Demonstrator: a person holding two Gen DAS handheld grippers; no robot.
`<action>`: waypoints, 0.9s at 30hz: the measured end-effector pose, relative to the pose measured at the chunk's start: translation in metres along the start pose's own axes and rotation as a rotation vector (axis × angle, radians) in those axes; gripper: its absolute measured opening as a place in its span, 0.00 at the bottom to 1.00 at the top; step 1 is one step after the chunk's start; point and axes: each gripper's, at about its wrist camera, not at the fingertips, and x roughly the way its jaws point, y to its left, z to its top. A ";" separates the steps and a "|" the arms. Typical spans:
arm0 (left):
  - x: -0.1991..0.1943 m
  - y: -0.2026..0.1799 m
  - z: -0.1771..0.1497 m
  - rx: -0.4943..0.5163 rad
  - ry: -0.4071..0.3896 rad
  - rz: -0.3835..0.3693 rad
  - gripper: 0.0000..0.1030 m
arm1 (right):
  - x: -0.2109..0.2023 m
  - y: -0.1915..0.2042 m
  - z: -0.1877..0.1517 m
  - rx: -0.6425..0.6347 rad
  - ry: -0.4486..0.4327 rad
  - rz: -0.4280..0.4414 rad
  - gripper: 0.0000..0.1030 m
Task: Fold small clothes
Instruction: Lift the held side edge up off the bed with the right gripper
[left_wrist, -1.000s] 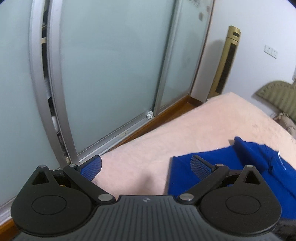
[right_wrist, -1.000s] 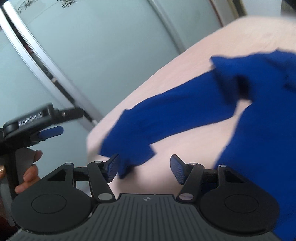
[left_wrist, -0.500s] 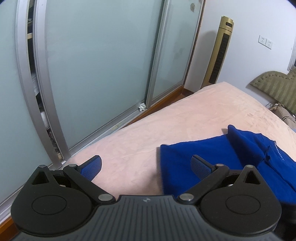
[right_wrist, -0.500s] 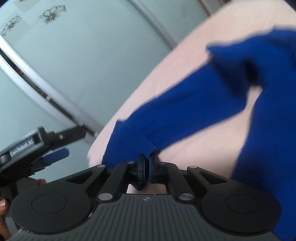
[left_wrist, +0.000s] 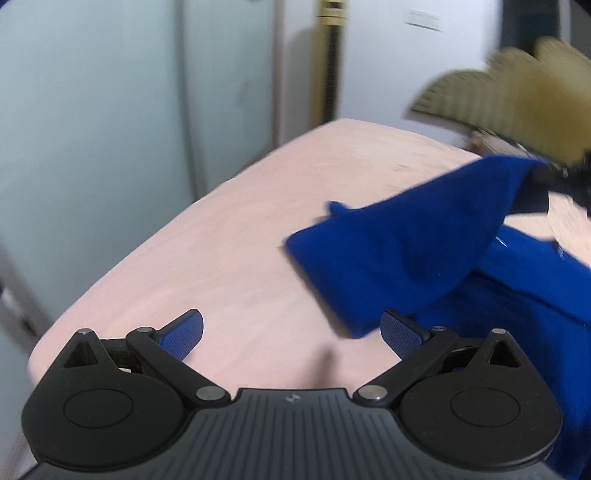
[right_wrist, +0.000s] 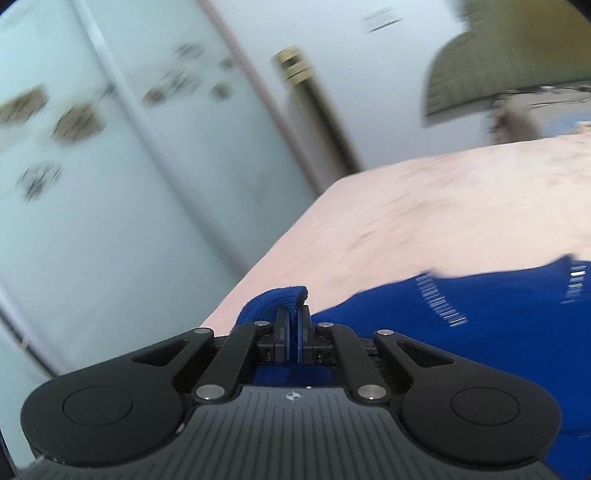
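A blue long-sleeved garment (left_wrist: 517, 295) lies on the pink bed (left_wrist: 240, 229). Its sleeve (left_wrist: 399, 243) is lifted and stretched up toward the right, where the right gripper (left_wrist: 554, 177) shows blurred at its end. In the right wrist view my right gripper (right_wrist: 293, 325) is shut on the sleeve cuff (right_wrist: 275, 299), with the garment body (right_wrist: 480, 314) below to the right. My left gripper (left_wrist: 291, 332) is open and empty, low over the bed, left of the garment.
Frosted sliding doors (left_wrist: 92, 129) stand beyond the bed's left edge. A tall gold and black tower unit (left_wrist: 330, 55) stands against the far wall. An olive headboard (left_wrist: 509, 88) is at the far right. Both views are motion-blurred.
My right gripper closed on the sleeve cuff and carried it up and across toward the garment body. My left gripper swung to the right, staying open.
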 end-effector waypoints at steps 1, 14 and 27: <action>0.002 -0.012 0.001 0.037 -0.007 -0.017 1.00 | -0.010 -0.014 0.001 0.027 -0.017 -0.014 0.07; 0.045 -0.145 0.004 0.392 -0.045 -0.100 1.00 | -0.081 -0.096 0.012 0.159 -0.167 -0.127 0.07; 0.061 -0.155 0.011 0.367 -0.011 -0.060 1.00 | -0.098 -0.156 -0.021 0.300 -0.148 -0.175 0.07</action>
